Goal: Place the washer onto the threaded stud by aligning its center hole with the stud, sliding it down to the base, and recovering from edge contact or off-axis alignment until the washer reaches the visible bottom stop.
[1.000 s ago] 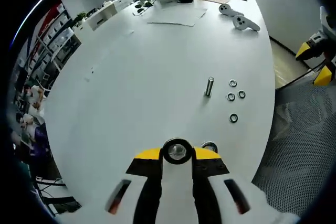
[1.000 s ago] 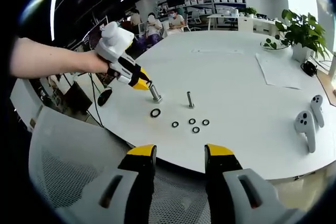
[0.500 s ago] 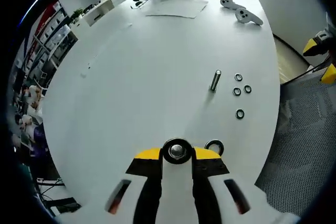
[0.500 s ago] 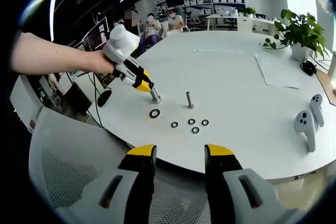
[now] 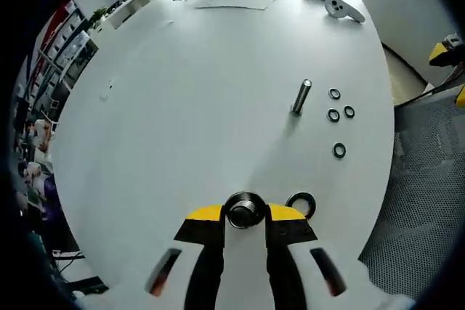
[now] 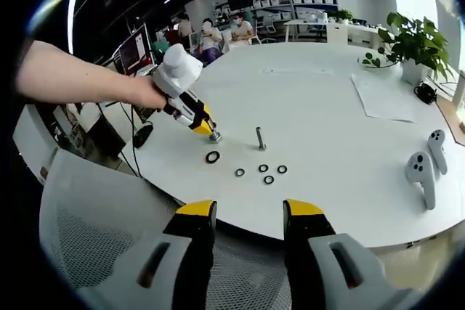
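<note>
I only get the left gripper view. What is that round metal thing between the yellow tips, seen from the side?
Observer: In the right gripper view it is a short metal stud, gripped by the left tool and pointing down at the table.
Operator: Is the other tool busy?
Observer: No. The right tool is open and holds nothing, off the table's edge above a mesh chair.
Operator: Who holds the left one?
Observer: A hand with a bare forearm.
</note>
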A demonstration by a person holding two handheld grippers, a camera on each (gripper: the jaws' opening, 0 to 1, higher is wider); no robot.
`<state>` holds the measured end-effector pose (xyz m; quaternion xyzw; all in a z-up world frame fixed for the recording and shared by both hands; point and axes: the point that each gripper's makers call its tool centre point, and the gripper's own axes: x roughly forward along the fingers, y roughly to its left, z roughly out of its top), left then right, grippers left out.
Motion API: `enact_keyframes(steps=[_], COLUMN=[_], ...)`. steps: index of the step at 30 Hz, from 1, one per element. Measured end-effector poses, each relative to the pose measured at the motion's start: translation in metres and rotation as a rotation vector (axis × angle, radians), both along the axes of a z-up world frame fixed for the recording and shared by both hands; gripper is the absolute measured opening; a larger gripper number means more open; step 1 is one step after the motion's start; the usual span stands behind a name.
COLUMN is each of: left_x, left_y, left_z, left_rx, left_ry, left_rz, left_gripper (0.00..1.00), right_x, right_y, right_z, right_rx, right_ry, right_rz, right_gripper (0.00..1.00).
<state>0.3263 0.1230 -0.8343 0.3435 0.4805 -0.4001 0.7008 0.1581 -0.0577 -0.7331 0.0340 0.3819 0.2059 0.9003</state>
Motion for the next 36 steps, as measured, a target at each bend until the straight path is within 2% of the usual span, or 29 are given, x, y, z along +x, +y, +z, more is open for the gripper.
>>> enact_keyframes(steps=[2, 5, 9, 17, 23, 29, 36], left_x=[0.007, 0.013, 0.005, -0.005, -0.004, -0.002, -0.001], left_y=[-0.005, -0.006, -0.009, -0.003, 0.001, -0.002, 0.000], left_z=[0.002, 0.004, 0.007, 0.007, 0.005, 0.003, -0.010], left_rx=[-0.032, -0.033, -0.031, 0.023, 0.085, 0.139, 0.168], left_ry=[-0.014, -0.002, 0.017, 0.057, 0.143, 0.196, 0.189], left_rz=[0.022, 0.035, 0.026, -0.018, -0.045, -0.061, -0.081], left_gripper=[0.19, 0.19, 0.19, 0.19, 0.19, 0.19, 0.19], right_x=[0.000, -0.001, 0.000, -0.001, 0.000, 0.000, 0.001], right_y=[0.000, 0.000, -0.002, -0.002, -0.002, -0.004, -0.006], right_z=[0.000, 0.000, -0.001, -0.001, -0.001, 0.000, 0.000], right_rx=[0.000, -0.004, -0.007, -0.006, -0.008, -0.007, -0.003], right_ry=[0.001, 0.001, 0.003, 0.003, 0.005, 0.001, -0.004], right_rz=[-0.001, 0.000, -0.006, -0.008, -0.005, -0.017, -0.030], right_gripper=[0.39, 0.39, 0.39, 0.39, 0.39, 0.39, 0.39])
